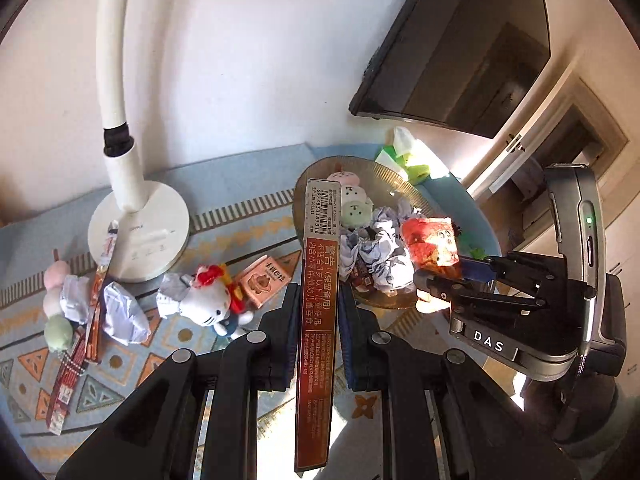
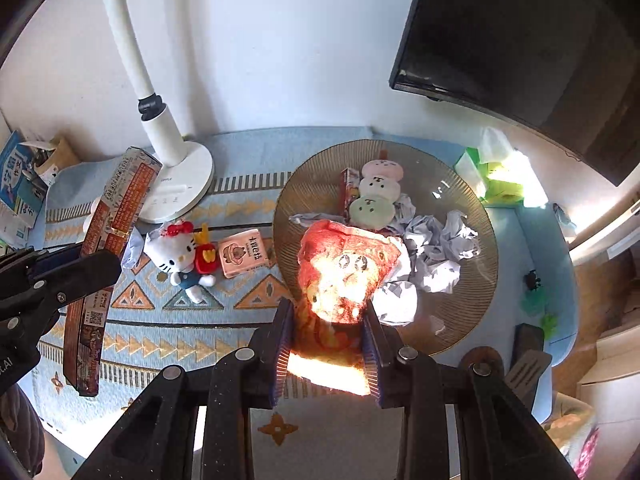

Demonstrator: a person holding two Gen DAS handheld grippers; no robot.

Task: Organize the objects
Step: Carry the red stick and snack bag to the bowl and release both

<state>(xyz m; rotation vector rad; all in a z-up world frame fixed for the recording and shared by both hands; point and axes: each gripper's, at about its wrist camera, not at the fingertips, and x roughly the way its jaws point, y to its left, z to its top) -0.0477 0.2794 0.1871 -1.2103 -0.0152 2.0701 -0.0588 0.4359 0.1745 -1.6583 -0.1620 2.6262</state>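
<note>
Left gripper [image 1: 318, 312]: clenched on a long red box [image 1: 318, 300], which stands on its narrow edge between the two pads; in the left wrist view the box runs from the bottom centre up to the near rim of the plate. In the right wrist view the same gripper [image 2: 86, 258] sits at the left edge, the box [image 2: 108, 256] slanting through it.
Right gripper [image 2: 328, 336]: grasping a red snack bag [image 2: 344, 268], crumpled and brightly sunlit, held over the near edge of the plate at frame centre. In the left wrist view it [image 1: 456, 276] enters from the right with the bag [image 1: 430, 242] at its tips.
Plate [image 2: 476, 256]: round, ribbed, brownish glass, centre right of the right wrist view, resting on the cloth.
Plate contents: crumpled white paper [image 2: 434, 252]; a plush skewer of three round dumplings [image 2: 376, 196], pink, white and green; a small red box [image 2: 349, 188] just beside the skewer.
Cloth [image 2: 192, 316]: pale blue with an orange triangle pattern.
Left of the plate, on the cloth: white cat plush [image 2: 182, 254] with red bow; small pink box [image 2: 242, 254] just beside it.
Desk lamp [image 2: 180, 184]: white, round base, upper left.
Lower left of the left wrist view: second dumpling plush [image 1: 58, 308], crumpled paper [image 1: 124, 312], flat red packets [image 1: 68, 380].
Monitor [image 2: 520, 40]: dark, upper right.
Green tissue pack [image 2: 496, 180]: behind the plate, in sunlight.
</note>
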